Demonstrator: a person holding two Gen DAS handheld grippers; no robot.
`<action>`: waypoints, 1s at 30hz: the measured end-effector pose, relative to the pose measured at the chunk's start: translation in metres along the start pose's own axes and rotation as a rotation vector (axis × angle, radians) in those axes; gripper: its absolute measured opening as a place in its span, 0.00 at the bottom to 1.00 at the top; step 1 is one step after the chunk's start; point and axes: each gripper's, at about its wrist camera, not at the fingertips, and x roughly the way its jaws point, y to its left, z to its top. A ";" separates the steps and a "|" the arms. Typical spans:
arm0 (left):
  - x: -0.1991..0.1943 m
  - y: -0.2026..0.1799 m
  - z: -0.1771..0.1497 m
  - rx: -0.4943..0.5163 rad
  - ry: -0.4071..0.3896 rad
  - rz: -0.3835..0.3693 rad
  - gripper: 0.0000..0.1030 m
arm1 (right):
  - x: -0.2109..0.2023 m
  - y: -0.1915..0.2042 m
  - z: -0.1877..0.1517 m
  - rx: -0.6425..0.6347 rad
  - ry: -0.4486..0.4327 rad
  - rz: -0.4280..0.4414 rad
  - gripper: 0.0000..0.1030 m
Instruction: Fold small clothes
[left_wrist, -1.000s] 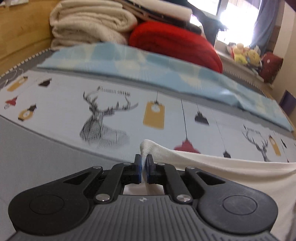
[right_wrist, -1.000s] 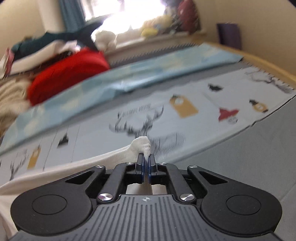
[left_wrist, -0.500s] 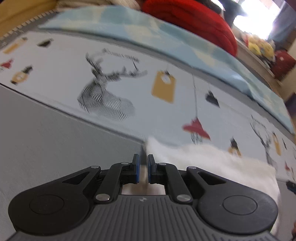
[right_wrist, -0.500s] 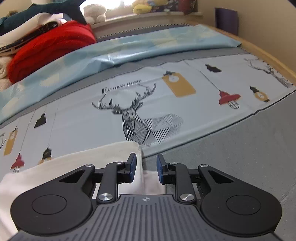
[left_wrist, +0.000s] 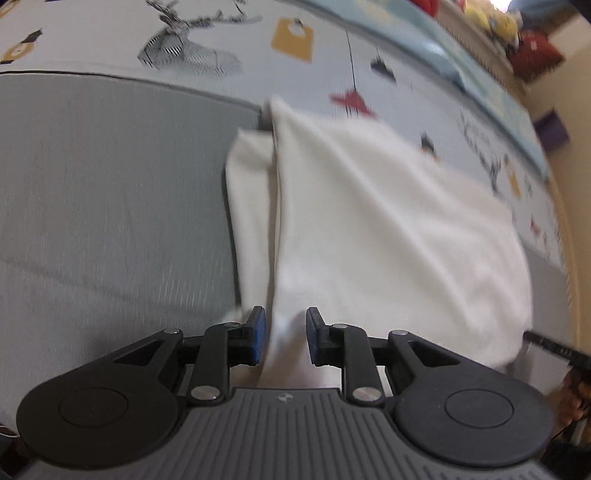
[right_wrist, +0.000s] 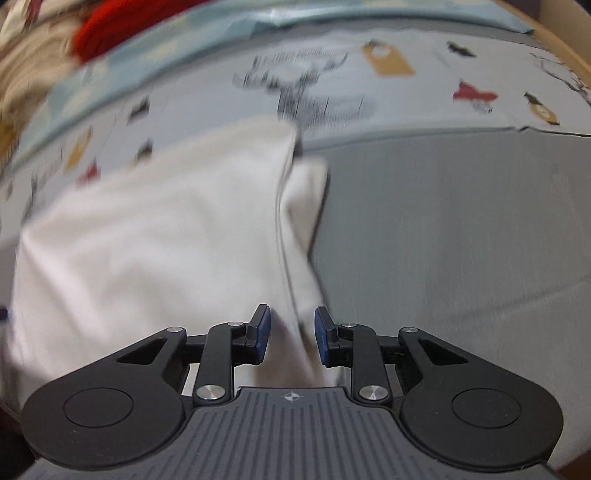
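A white garment (left_wrist: 376, 221) lies folded flat on the grey bed surface (left_wrist: 110, 206), its top layer over a narrower lower layer at the left edge. My left gripper (left_wrist: 284, 338) is open above its near left edge, holding nothing. In the right wrist view the same white garment (right_wrist: 155, 229) lies flat, with a lower layer showing at its right edge. My right gripper (right_wrist: 291, 334) is open above its near right edge, holding nothing.
A pale blue sheet printed with deer and lanterns (left_wrist: 295, 48) lies beyond the garment. A light blue blanket (right_wrist: 192, 44) and a red cushion (right_wrist: 110, 26) lie at the back. A wooden bed edge (right_wrist: 569, 55) runs on the right.
Both grippers let go of the garment's corners, opened, and pulled back toward me. The garment now lies folded flat on the bed.
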 end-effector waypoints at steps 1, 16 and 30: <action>0.003 -0.003 -0.004 0.029 0.016 0.012 0.20 | 0.000 0.003 -0.007 -0.025 0.011 -0.007 0.26; -0.021 0.010 -0.050 0.136 0.019 0.118 0.06 | -0.039 0.000 -0.044 0.071 0.005 -0.044 0.04; 0.014 0.009 -0.041 0.102 0.145 0.072 0.10 | -0.004 0.022 -0.045 -0.092 0.100 -0.110 0.04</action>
